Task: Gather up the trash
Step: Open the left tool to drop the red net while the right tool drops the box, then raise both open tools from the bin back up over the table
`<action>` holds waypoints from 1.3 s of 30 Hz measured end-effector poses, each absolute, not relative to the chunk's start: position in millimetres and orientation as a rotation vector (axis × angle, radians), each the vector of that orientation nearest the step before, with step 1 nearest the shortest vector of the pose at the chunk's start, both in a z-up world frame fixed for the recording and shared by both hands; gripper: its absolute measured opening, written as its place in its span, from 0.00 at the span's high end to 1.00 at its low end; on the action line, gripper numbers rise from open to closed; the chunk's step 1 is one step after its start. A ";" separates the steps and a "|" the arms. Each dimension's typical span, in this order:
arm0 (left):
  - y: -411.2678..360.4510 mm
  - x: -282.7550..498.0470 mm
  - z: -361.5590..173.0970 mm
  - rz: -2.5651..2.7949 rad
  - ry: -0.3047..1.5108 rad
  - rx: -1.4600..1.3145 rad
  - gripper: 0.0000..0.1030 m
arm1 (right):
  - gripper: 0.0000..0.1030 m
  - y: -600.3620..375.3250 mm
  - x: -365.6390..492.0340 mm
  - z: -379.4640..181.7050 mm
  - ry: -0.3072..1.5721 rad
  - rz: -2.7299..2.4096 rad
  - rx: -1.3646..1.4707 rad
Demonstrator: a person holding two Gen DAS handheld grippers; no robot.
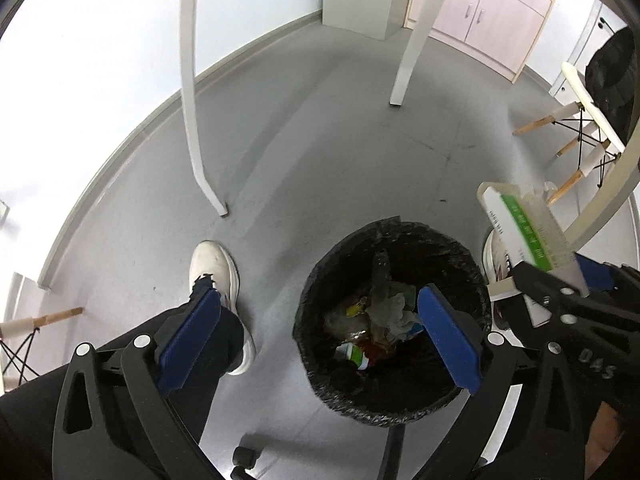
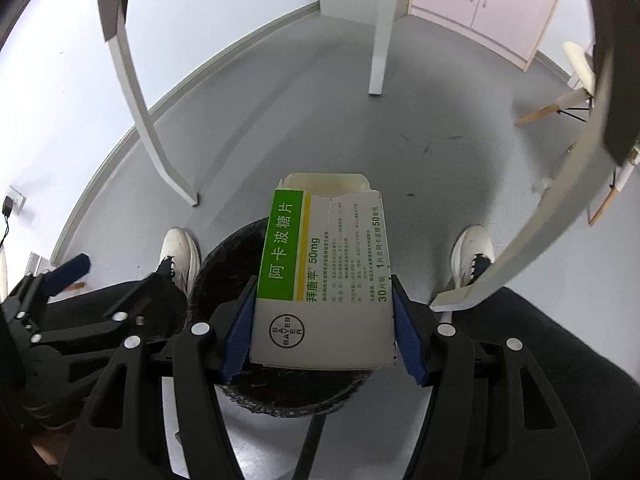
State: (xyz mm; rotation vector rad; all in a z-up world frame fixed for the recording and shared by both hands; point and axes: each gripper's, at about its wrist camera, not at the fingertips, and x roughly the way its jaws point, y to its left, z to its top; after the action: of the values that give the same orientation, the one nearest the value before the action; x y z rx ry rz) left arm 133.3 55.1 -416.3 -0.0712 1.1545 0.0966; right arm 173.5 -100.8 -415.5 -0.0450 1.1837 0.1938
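Left tongs: blue pads spread wide, nothing between them. No earlier view is to hand, so only the present stance is recorded. They point steeply down at the floor.

Trash bin: round, lined with a black bag, standing on the grey floor. It lies directly beyond the left tongs, mostly behind their right-hand pad. Inside sit crumpled paper, wrappers and a small green-and-white item; finer detail cannot be made out.

Right tongs: pinching a medicine box across its width, both blue pads pressed against its side edges. The box is white with a green band, a yellow stripe and a round maker's mark near the gripped end. Its far end flap stands open and its top edge is torn. The box projects forward from the tongs and hangs above the bin, whose black rim shows beneath and to either side of it in the right wrist view. From the left wrist view the same box and right tongs appear just to the right of the bin rim, raised above it.

Person: seated, dark trousers, one white shoe left of the bin beyond the left tongs' left pad, the other shoe to the right of the right tongs.

Surroundings: white worktop legs stand farther out ahead of the tongs; a pale cabinet stands against the far wall.
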 end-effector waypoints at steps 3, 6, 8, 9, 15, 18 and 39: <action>62.6 131.5 -416.9 0.108 1.160 -0.077 0.06 | 0.43 -88.4 173.0 -420.3 1.195 0.199 -0.079; 67.8 130.1 -418.3 0.114 1.167 -0.077 0.06 | 0.43 -77.6 171.9 -427.8 1.215 0.213 -0.101; 69.6 128.8 -418.2 0.116 1.173 -0.072 0.06 | 0.42 -73.6 172.9 -430.8 1.228 0.222 -0.110; 71.0 127.7 -418.2 0.118 1.174 -0.072 0.06 | 0.42 -68.8 174.1 -432.8 1.235 0.225 -0.110; 78.6 121.4 -417.1 0.125 1.185 -0.075 0.06 | 0.25 -70.2 176.9 -433.1 1.234 0.192 -0.113; 78.0 118.5 -414.2 0.121 1.182 -0.078 0.06 | 0.15 -72.5 176.1 -430.5 1.226 0.182 -0.112; 45.5 59.9 -318.0 0.104 1.074 -0.081 0.06 | 0.07 -129.7 106.0 -345.5 1.099 0.103 -0.098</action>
State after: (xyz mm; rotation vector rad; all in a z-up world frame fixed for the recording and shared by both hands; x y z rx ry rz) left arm 59.9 45.5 -318.0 -0.0812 1.0740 0.1041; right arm 106.0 -129.7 -345.5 -0.0980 1.0991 0.1033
